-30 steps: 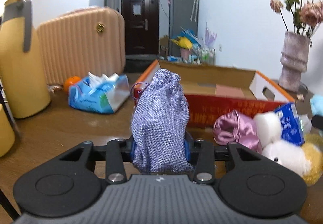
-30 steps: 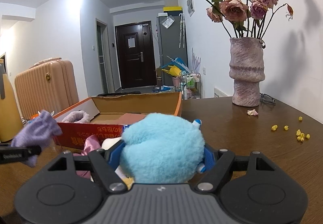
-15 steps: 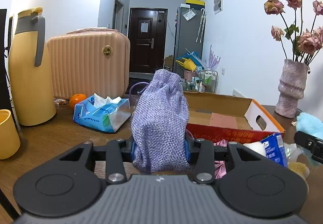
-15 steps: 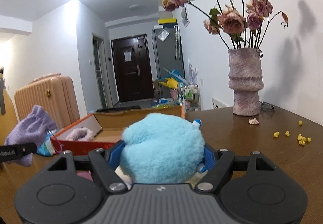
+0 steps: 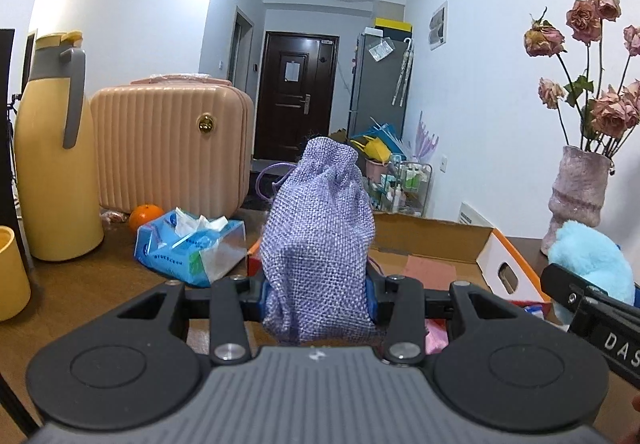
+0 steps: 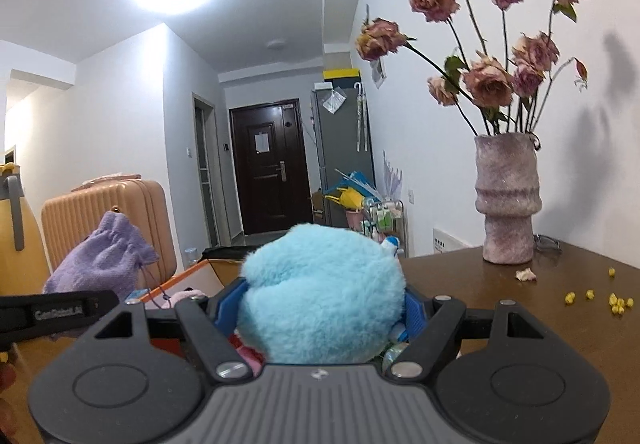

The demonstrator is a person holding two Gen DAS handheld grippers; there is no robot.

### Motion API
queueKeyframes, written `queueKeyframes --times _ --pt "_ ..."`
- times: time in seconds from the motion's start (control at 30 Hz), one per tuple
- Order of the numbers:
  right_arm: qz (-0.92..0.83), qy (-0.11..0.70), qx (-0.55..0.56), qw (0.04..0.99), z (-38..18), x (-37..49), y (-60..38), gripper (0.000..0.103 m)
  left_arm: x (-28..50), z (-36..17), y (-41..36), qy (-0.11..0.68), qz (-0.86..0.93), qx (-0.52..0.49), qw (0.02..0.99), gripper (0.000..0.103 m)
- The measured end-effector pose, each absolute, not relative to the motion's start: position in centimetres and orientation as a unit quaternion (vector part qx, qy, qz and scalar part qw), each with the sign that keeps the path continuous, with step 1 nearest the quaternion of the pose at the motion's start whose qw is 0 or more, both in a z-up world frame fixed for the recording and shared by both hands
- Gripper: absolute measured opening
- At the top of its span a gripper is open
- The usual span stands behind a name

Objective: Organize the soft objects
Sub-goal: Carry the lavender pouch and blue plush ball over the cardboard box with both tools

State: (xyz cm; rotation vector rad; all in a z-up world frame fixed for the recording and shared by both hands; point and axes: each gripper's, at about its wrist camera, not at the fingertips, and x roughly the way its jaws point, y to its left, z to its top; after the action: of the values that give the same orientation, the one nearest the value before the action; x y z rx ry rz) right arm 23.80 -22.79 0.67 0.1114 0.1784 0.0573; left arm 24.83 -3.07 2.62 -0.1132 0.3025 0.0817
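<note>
Two handheld grippers, each closed on one soft object, are raised above a brown wooden table (image 5: 80, 284). Left gripper (image 5: 318, 294): its jaws stand narrow and pinch the lower part of a lilac woven drawstring pouch (image 5: 320, 240), which stands upright between the blue pads, gathered neck uppermost. Right gripper (image 6: 322, 314): its jaws stand moderately wide and clamp a fluffy light-blue plush toy (image 6: 320, 296), which fills the gap between the pads.

In the left wrist view, an open cardboard box (image 5: 496, 256) with orange edges lies on the table behind the pouch. At the right edge of that view the plush toy appears again, held in the right gripper just beside the box. In the right wrist view, the pouch appears at the left, held aloft by the left gripper in front of the suitcase.

Left of the box lie a blue tissue pack (image 5: 192, 248) and an orange (image 5: 146, 215). Behind these stand a ribbed peach suitcase (image 5: 168, 147) and a yellow thermos jug (image 5: 52, 163). A pinkish vase (image 6: 506, 199) of dried roses stands on the right side of the table, with small yellow crumbs (image 6: 616, 302) scattered near it.
</note>
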Motion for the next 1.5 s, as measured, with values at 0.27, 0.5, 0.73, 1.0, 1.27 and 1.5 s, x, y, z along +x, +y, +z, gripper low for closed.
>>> queueKeyframes --times 0.27,0.5,0.73,1.0,1.27,1.5 --pt "0.027 0.081 0.052 0.995 1.4 26.0 -22.1 0.076 26.9 2.9 -2.5 0.145 0.052 -0.067 0.986 0.041" --pt "0.022 0.079 0.056 0.995 1.9 28.0 -22.0 0.076 28.6 3.1 -2.2 0.142 0.057 -0.072 0.986 0.041" --pt "0.025 0.086 0.051 0.995 2.3 29.6 -21.7 0.076 30.1 3.4 -2.0 0.134 0.056 -0.079 0.986 0.041" --pt "0.021 0.095 0.043 0.994 2.7 31.8 -21.2 0.076 31.8 3.5 -1.8 0.131 0.055 -0.083 0.986 0.041" --pt "0.02 0.11 0.043 0.993 2.8 34.1 -20.9 0.076 33.1 3.5 -1.7 0.128 0.056 -0.082 0.987 0.041" --pt "0.02 0.121 0.039 0.992 2.8 35.6 -20.6 0.076 34.0 3.6 -1.9 0.128 0.058 -0.078 0.987 0.041"
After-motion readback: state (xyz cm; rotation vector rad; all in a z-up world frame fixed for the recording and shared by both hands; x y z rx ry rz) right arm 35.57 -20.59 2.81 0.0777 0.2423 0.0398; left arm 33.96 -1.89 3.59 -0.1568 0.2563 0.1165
